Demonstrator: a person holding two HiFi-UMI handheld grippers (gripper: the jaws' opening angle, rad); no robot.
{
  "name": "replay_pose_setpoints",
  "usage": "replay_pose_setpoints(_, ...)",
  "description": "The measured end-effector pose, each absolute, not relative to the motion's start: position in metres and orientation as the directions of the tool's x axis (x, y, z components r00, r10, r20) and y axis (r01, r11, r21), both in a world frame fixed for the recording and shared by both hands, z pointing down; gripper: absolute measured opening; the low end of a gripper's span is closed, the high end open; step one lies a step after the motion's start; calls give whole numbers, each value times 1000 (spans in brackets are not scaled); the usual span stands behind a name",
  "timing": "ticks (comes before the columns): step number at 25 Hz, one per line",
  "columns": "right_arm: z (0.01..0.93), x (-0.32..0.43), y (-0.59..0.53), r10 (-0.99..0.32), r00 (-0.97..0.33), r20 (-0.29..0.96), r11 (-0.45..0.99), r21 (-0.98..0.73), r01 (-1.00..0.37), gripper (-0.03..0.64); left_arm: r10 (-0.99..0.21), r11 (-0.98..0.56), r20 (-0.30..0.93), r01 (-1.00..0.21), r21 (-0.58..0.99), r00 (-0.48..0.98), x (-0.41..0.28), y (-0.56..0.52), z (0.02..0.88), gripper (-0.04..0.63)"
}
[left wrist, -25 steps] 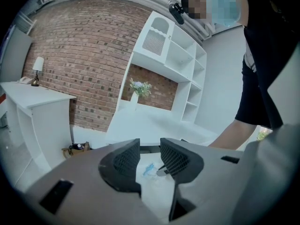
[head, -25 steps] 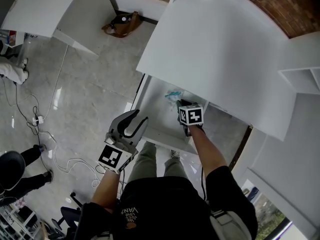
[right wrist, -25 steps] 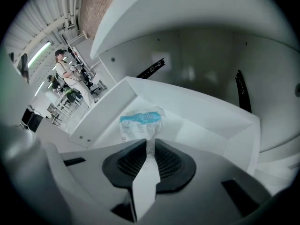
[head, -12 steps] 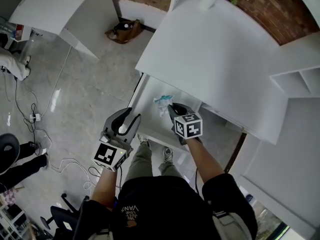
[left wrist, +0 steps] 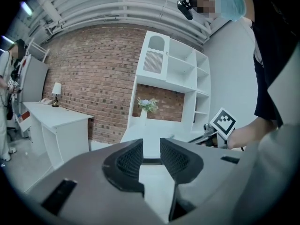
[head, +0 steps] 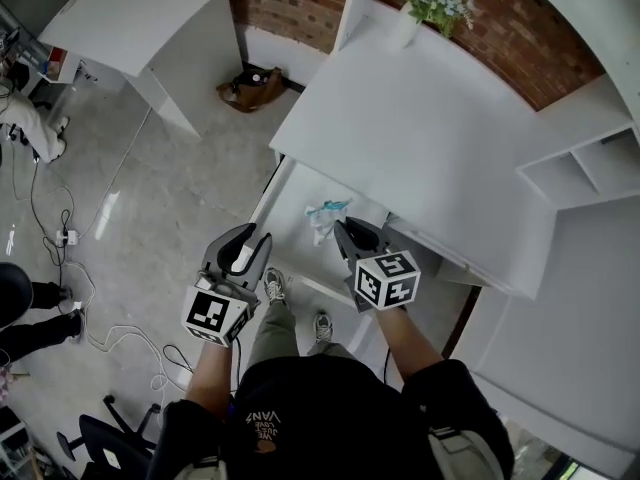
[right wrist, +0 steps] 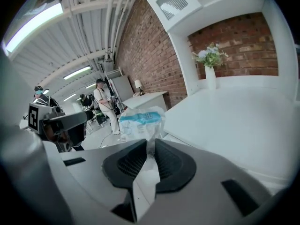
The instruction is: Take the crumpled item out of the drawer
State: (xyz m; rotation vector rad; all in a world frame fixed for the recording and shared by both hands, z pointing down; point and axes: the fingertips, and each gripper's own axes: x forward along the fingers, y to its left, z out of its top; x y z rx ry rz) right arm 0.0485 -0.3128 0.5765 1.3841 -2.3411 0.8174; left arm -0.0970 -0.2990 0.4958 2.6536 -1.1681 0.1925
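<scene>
Right gripper [right wrist: 148, 149]: jaws pinched on crumpled item [right wrist: 140, 122], held above open drawer [head: 295, 190]. Left gripper [left wrist: 151, 156]: jaws slightly parted, empty.

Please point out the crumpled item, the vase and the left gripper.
crumpled item [right wrist: 140, 118]: right gripper view, blue printed part.
vase [head: 405, 30]: head view, white body.
left gripper [left wrist: 150, 144]: left gripper view, between fingertips.

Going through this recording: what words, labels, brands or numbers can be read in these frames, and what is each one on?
"VANS", seen upside down and only probably that: on the person's black shirt; the smaller lines beside it are too small to read.
Crumpled wrapper in the right gripper: blue print, too blurred to read.
Marker cubes: black-and-white patterns only, no letters or numbers.
</scene>
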Motion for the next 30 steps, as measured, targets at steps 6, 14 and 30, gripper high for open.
replay_pose_setpoints(6,524,53,-286,-740,-515,433,408,-320,-855,52,-750,-618,186,-772,145,635,-98,-272,476,93)
replay_pose_setpoints(14,470,65,-246,-771,-542,333,448,-321,-834,52,-797,-571,161,-813,110,582,-101,-231,453,31)
replay_pose_setpoints(30,408,114,-168,-808,-541,232,481,-269,-834,52,-823,-544,158,-837,60,546,-82,-152,424,8)
